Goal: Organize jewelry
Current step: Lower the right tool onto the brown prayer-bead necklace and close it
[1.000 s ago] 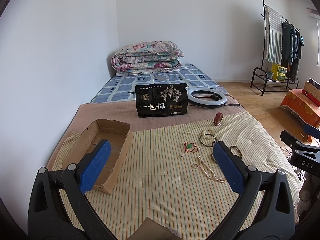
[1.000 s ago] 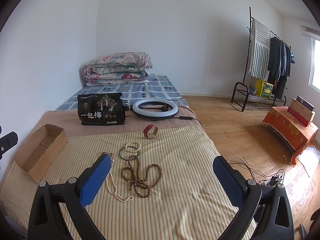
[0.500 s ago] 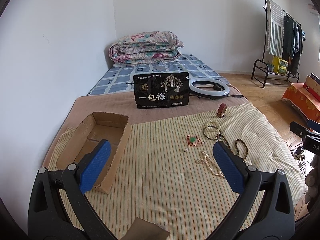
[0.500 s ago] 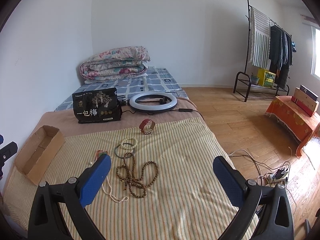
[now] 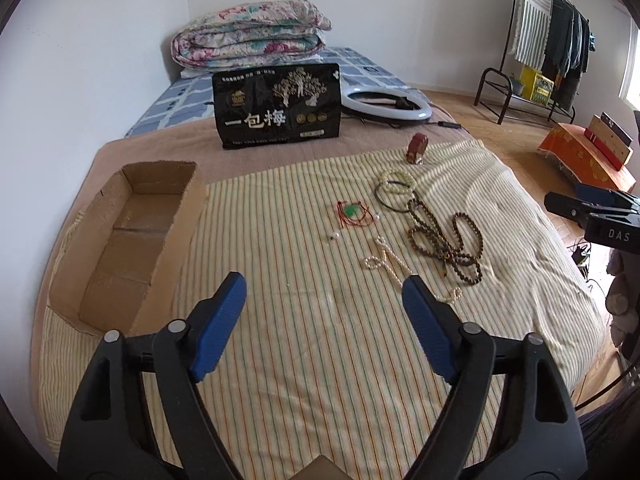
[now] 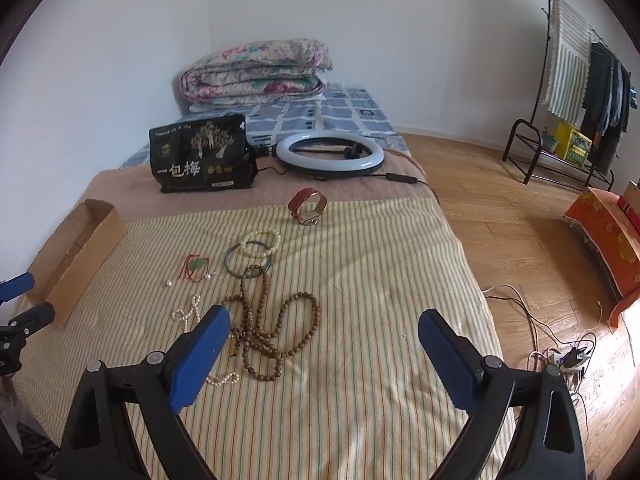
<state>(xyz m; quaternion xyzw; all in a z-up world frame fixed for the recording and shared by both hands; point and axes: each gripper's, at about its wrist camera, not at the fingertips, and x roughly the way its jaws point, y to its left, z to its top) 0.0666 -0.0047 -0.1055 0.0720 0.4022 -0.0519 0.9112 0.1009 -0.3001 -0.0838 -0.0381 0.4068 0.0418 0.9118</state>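
Jewelry lies on a striped cloth (image 5: 280,360): a brown bead necklace (image 5: 448,240) (image 6: 272,320), a pearl strand (image 5: 386,262) (image 6: 186,314), a red cord with a green pendant (image 5: 354,212) (image 6: 196,268), a dark bangle with white bead bracelets (image 5: 396,188) (image 6: 256,246) and a red watch (image 5: 417,148) (image 6: 307,206). An open cardboard box (image 5: 132,236) (image 6: 72,248) sits at the left. My left gripper (image 5: 324,296) is open above the cloth, near the pearls. My right gripper (image 6: 324,332) is open above the brown beads.
A black bag with Chinese writing (image 5: 278,110) and a ring light (image 5: 386,106) lie behind the cloth. A folded quilt (image 5: 252,36) sits at the bed's far end. A clothes rack (image 6: 576,96) and an orange-covered stand (image 6: 608,232) are on the wooden floor at right.
Both grippers have moved forward and lower toward the jewelry. Both stay open and empty.
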